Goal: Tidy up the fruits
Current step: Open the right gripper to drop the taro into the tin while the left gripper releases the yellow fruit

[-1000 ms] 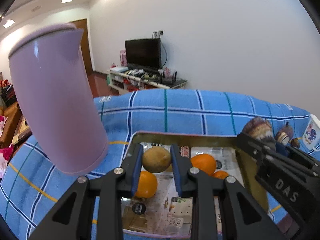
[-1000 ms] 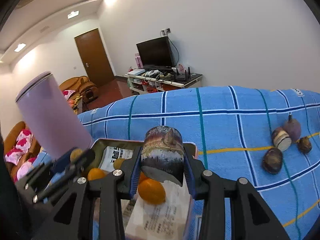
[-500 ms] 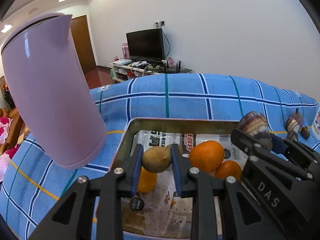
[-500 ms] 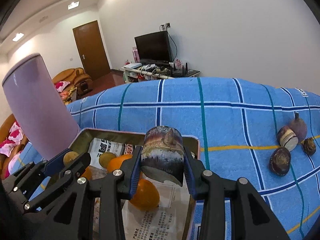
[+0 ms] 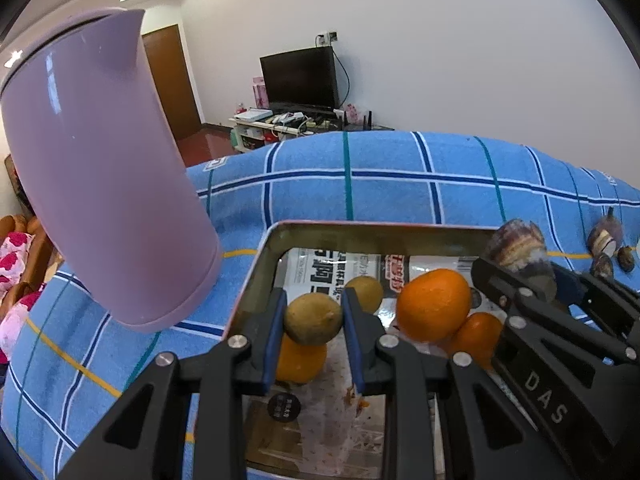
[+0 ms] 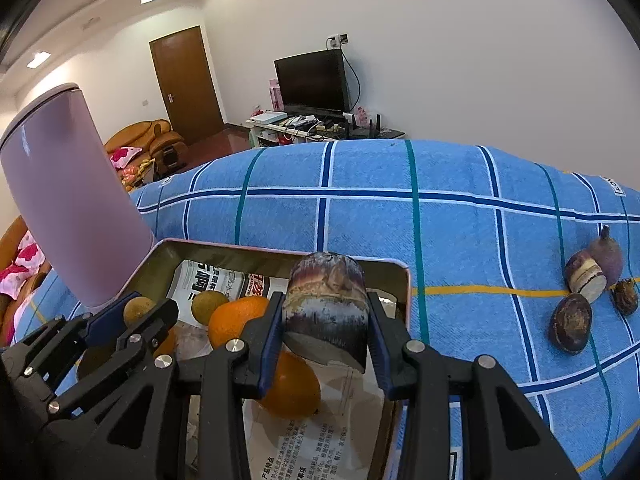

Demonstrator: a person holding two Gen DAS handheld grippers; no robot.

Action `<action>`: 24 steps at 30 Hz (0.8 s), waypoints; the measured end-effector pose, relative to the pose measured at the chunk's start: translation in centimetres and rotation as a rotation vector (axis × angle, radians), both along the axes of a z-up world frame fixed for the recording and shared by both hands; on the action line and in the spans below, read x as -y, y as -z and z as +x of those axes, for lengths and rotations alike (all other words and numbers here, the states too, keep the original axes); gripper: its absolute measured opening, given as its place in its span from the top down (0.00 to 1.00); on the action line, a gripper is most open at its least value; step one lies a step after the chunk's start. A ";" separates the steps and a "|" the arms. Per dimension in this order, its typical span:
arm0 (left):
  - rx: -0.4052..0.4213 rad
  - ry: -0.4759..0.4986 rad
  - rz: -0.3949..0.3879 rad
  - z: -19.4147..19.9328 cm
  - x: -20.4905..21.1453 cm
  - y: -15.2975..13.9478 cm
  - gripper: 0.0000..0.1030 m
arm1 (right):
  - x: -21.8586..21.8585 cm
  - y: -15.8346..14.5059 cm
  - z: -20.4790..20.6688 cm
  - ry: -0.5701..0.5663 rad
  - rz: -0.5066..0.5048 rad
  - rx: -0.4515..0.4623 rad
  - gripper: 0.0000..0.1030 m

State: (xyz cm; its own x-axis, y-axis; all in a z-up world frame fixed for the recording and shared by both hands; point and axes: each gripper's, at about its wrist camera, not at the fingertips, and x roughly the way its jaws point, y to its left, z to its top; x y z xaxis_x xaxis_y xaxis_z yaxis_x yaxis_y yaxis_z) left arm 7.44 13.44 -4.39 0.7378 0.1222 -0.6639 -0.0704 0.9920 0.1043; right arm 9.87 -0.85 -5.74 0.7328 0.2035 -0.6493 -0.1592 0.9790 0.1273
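Fruits above rectangular metal tray: my left gripper clamps a yellow-green round fruit; my right gripper clamps a purple-brown cut chunk.

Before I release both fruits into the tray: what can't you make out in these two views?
- Left view: tray near rim and floor, hidden by left gripper.
- Left view: orange under the held green fruit, partly hidden.
- Right view: tray floor under the purple chunk, hidden by right gripper.
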 end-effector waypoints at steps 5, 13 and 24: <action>0.006 -0.009 0.009 -0.1 0.0 0.1 0.71 | 0.0 0.1 -0.2 -0.032 0.027 0.002 0.60; 0.006 0.006 0.017 -0.3 0.4 0.1 0.71 | 0.8 0.2 -0.3 -0.102 0.160 -0.018 0.54; 0.034 -0.006 -0.019 -0.7 0.0 -0.5 0.57 | 3.0 -1.7 -2.1 -0.016 0.222 0.109 0.42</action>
